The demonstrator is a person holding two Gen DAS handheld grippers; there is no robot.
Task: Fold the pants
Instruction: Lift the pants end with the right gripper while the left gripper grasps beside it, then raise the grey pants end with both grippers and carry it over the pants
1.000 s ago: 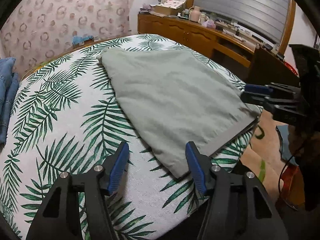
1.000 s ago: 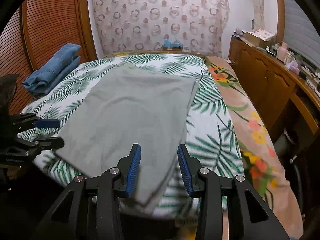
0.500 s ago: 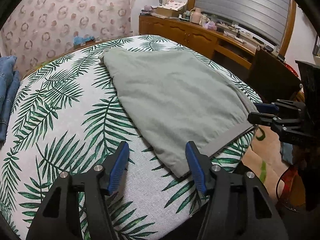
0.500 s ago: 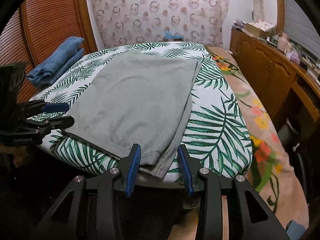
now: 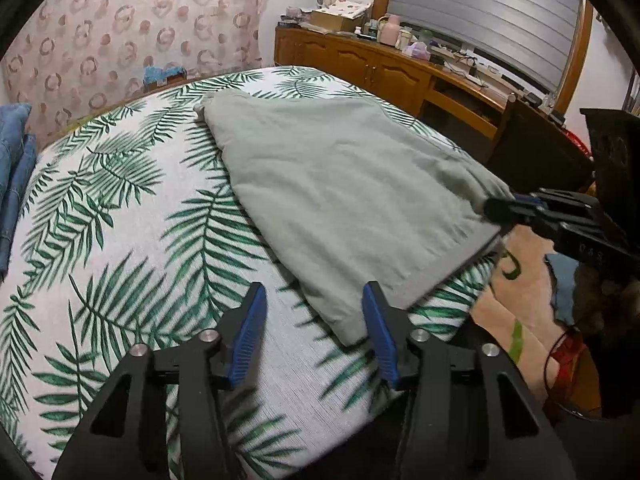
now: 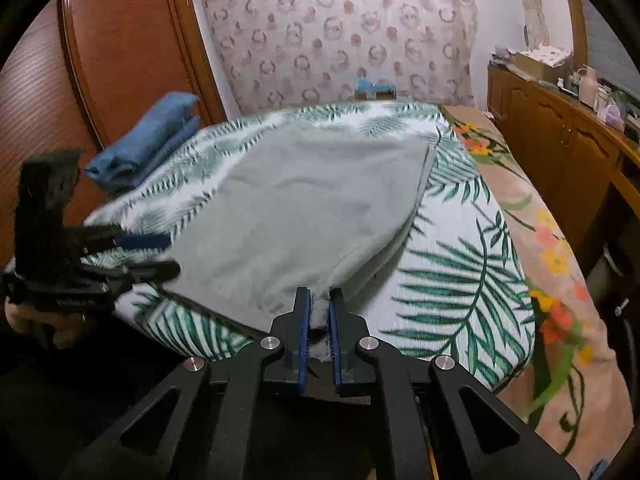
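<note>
We see the grey-green pants lying flat on the bed, over its leaf-print cover, running from our near edge up toward 12 o'clock. Soft, light knit, no stiffness, we judge it will sag and drag if lifted from one corner only, so hold both near corners at the hem edge. Not slippery, not fragile, creases easily.

Right hand-held gripper is clamped together on the near corner of the pants, cloth bunched between the pads, corner lifted a bit off the bed. Left hand-held gripper has jaws apart and closing, the other near corner sits just inside its right pad at 2 o'clock, not pinched yet.

Around: folded blue denim at 10 o'clock on the bed in the right wrist view, well apart from the pants, wooden sideboard with clutter at 1 o'clock in the left view, patterned curtain behind. Nothing lies on the pants, fold path toward 12 looks free
</note>
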